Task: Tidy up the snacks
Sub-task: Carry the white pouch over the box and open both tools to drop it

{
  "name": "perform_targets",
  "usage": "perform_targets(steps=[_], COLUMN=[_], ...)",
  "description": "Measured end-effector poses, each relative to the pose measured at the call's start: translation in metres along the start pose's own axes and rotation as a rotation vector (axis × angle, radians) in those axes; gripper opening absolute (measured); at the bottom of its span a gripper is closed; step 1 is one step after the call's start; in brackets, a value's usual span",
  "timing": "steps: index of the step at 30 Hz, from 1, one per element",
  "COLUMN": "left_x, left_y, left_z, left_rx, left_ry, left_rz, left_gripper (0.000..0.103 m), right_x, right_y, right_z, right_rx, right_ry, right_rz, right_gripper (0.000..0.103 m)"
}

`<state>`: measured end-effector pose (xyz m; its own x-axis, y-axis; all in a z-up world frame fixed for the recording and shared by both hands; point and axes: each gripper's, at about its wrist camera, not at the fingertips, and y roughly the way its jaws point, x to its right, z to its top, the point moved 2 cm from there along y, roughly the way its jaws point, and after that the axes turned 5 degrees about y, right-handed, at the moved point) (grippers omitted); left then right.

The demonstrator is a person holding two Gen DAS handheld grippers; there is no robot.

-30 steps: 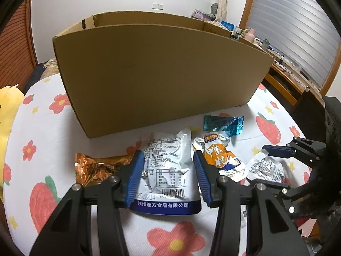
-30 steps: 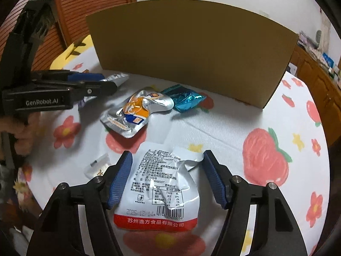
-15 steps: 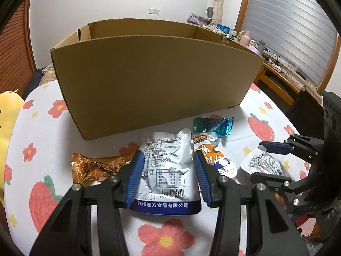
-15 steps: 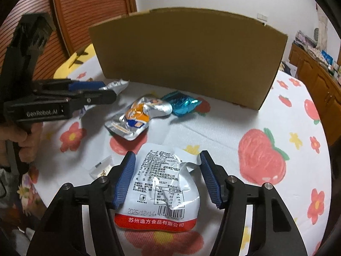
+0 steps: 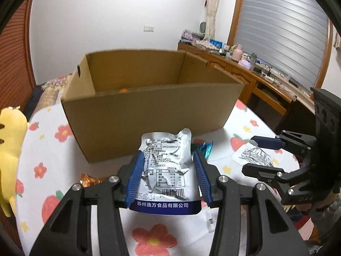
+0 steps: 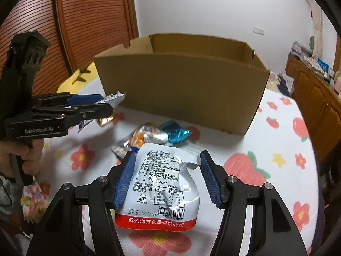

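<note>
Snack pouches are what both tongs carry: the left gripper [image 5: 168,177] is clenched on a silver pouch with a blue bottom band [image 5: 165,170], and the right gripper [image 6: 167,180] is clenched on a silver pouch with a red bottom band [image 6: 164,183], each pinched across its width between the blue pads and hanging clear of the tablecloth [image 6: 277,170]. The nearest risk, as I judge it, lies in the grips themselves: the foil is slick and crumpled, and the red-banded pouch buckles toward the right pad, so a jolt could let it slide out and drop short. Just beyond the right tongs' tips lie an orange-and-silver pouch [image 6: 145,137] and a teal wrapper [image 6: 175,134], with a copper-coloured wrapper [image 6: 104,120] below the left tongs' tips; a dropped pouch would land among them. Farther ahead stands the open cardboard box [image 5: 149,111], its near wall rising between the tongs and the interior. A low carry could catch a hanging band on that rim, fold the pouch, or shove the light box along the cloth. Since the tongs travel side by side, converging on one spot over the opening could knock them together. Something orange shows low inside the box, too little to identify.
</note>
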<state>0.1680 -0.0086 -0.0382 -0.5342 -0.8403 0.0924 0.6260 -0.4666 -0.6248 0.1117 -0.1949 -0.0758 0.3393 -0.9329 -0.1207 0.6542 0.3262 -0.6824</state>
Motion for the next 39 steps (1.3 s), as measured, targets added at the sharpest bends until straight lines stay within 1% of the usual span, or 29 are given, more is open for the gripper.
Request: perform_targets(steps=[5, 12, 16, 22, 28, 34, 37, 39], left_x=[0.002, -0.004, -0.009, -0.016, -0.023, -0.042, -0.048, -0.050], left_y=[-0.014, -0.028, -0.031, -0.030, -0.020, -0.005, 0.001, 0.007], left_z=[0.019, 0.050, 0.065, 0.076, 0.084, 0.092, 0.093, 0.095], left_rx=[0.041, 0.093, 0.109, 0.114, 0.112, 0.101, 0.090, 0.079], left_ry=[0.026, 0.058, 0.059, 0.060, 0.061, 0.012, -0.002, -0.001], left_rz=[0.011, 0.033, 0.040, 0.060, 0.087, 0.090, 0.087, 0.100], left_gripper=[0.047, 0.047, 0.047, 0.047, 0.047, 0.047, 0.047, 0.047], right_x=[-0.003, -0.005, -0.005, -0.005, -0.004, 0.001, 0.006, 0.008], right_y=[-0.013, -0.018, -0.020, -0.019, -0.013, -0.005, 0.002, 0.007], right_z=[0.022, 0.051, 0.067, 0.087, 0.102, 0.119, 0.127, 0.131], right_rx=[0.050, 0.101, 0.125, 0.151, 0.166, 0.173, 0.167, 0.157], right_ry=[-0.028, -0.064, -0.082, -0.101, -0.113, -0.119, -0.119, -0.114], right_rz=[-0.010, -0.027, -0.034, -0.043, -0.054, -0.076, -0.089, -0.092], right_gripper=[0.063, 0.063, 0.063, 0.063, 0.063, 0.063, 0.063, 0.063])
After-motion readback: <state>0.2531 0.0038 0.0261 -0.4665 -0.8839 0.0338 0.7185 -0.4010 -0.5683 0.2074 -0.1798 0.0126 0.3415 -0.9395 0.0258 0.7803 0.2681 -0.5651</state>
